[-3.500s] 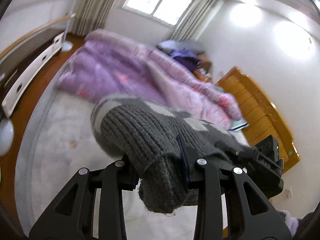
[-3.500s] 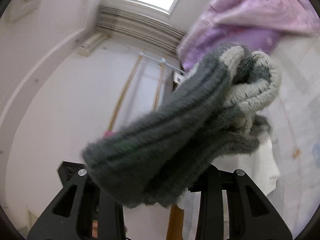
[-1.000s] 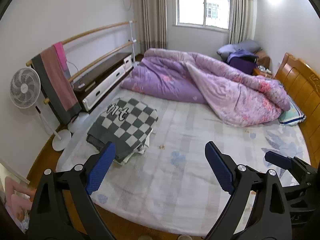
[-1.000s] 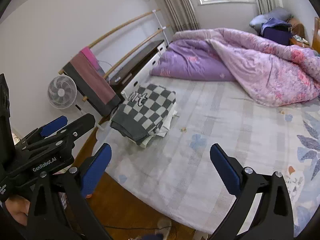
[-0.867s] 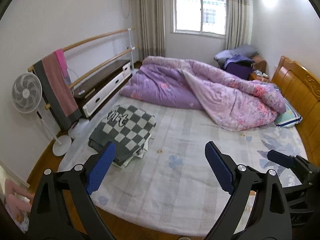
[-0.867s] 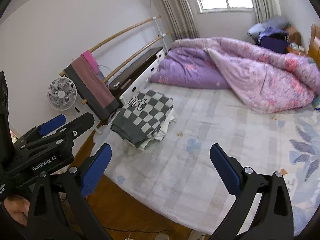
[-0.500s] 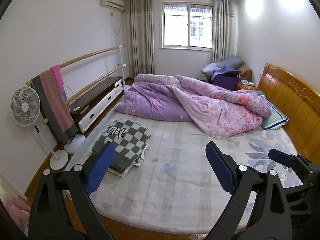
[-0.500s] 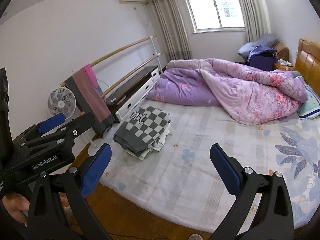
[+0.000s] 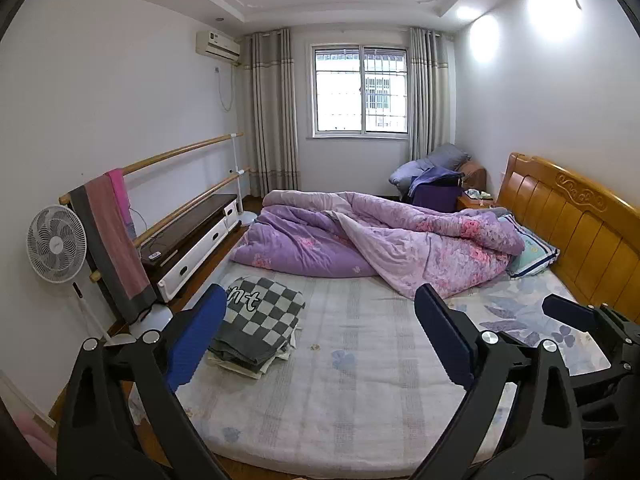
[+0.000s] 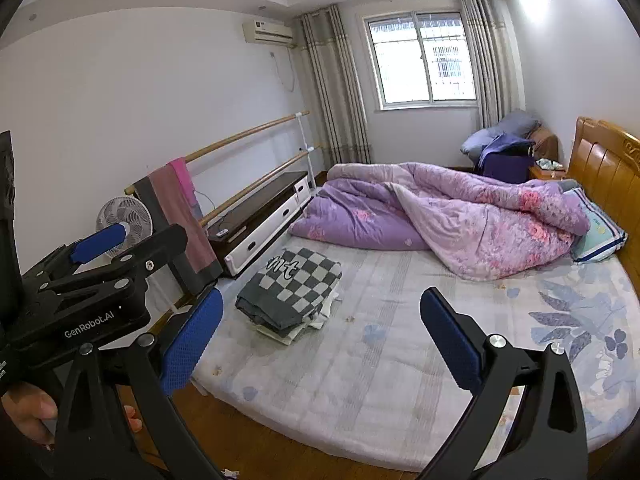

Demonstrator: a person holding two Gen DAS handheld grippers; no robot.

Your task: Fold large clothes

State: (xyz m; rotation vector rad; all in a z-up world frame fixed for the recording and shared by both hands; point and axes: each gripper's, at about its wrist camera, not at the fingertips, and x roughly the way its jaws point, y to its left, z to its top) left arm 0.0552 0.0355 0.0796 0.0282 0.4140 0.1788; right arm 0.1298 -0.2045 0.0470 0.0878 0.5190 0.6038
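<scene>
Both claws are hanging spread apart and gripping nothing, the left claw (image 9: 320,336) and right claw (image 10: 322,338) near the bed's (image 9: 360,408) foot. The folded checkered sweater (image 9: 258,318) is lying on the mattress's left edge, well beyond them.

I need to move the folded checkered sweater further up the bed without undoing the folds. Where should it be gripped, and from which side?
Probably by both short ends at once, low down. The checkered sweater lies flat atop a stack of folded clothes near the bed's foot corner. Its folded edge faces the foot, so come from there, the left gripper and right gripper pinching all its layers; a top-only pinch would likely unfold it.
</scene>
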